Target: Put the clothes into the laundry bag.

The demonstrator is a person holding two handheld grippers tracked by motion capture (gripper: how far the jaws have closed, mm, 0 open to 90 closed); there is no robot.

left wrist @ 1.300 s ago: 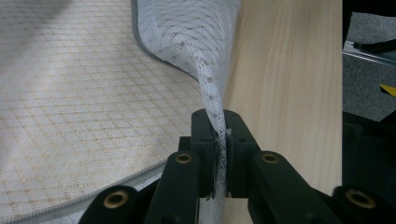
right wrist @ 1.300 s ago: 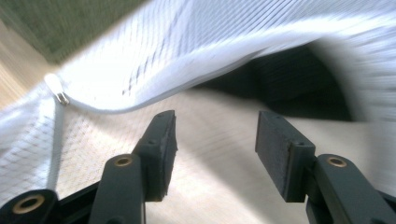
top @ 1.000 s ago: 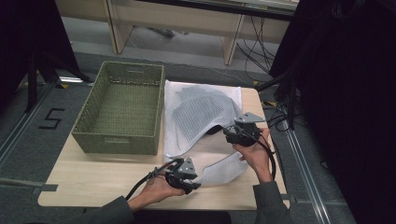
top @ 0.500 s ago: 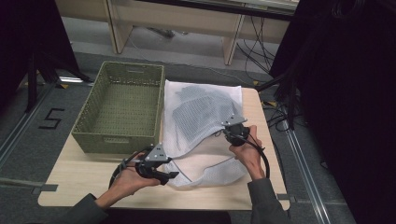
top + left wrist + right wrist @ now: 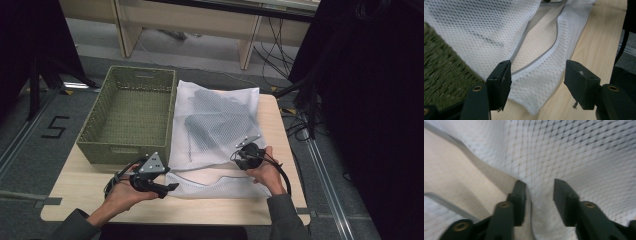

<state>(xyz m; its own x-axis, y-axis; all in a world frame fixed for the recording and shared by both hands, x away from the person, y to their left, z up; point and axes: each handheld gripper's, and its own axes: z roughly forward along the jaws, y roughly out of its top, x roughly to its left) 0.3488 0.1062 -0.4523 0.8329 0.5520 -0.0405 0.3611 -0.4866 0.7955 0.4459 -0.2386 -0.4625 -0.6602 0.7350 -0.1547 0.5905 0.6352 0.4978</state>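
A white mesh laundry bag with dark clothing inside lies on the wooden table; its zip mouth gapes along the near edge. My left gripper is at the bag's near left corner. Its jaws have just been opening and stand apart, with the bag's lower edge between them, untouched by the pads. My right gripper rests low on the bag's near right part. Its jaws have just been opening too, and a fold of mesh lies loose in the gap.
A green woven basket, empty, stands on the table just left of the bag, close to my left gripper. Bare table runs along the near edge. Cables and dark stands lie on the floor to the right.
My left gripper has moved left along the near edge to the bag's left corner. My right gripper has sunk toward the table, and the raised mesh has come down flatter.
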